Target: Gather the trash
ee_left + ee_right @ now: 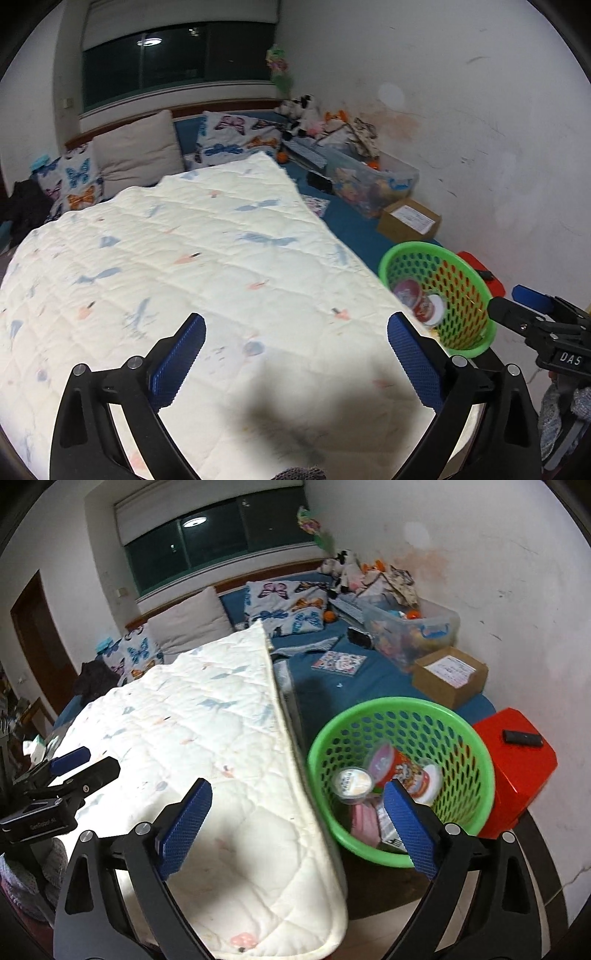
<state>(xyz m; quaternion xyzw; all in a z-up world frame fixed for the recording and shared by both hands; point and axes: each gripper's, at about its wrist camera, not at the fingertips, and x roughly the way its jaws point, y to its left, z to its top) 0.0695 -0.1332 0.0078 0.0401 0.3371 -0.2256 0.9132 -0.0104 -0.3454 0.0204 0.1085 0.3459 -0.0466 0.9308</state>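
A green perforated basket (458, 716) stands at the bed's right side and holds trash: a red instant-noodle cup (410, 771), a small white-lidded cup (351, 781) and pink and white wrappers (364, 821). The basket also shows in the left wrist view (476, 280) with the red cup (415, 297) inside. My left gripper (295, 356) is open and empty above the white quilt (207, 258). My right gripper (297, 825) is open and empty over the quilt's edge (291, 746), its right finger in front of the basket.
A red box (517, 764) with a black remote (522, 737) stands right of the basket. A cardboard box (450, 679), a clear toy bin (413, 627), a booklet (340, 662), pillows (284, 609) and plush toys lie on the blue sheet. The white wall is at right.
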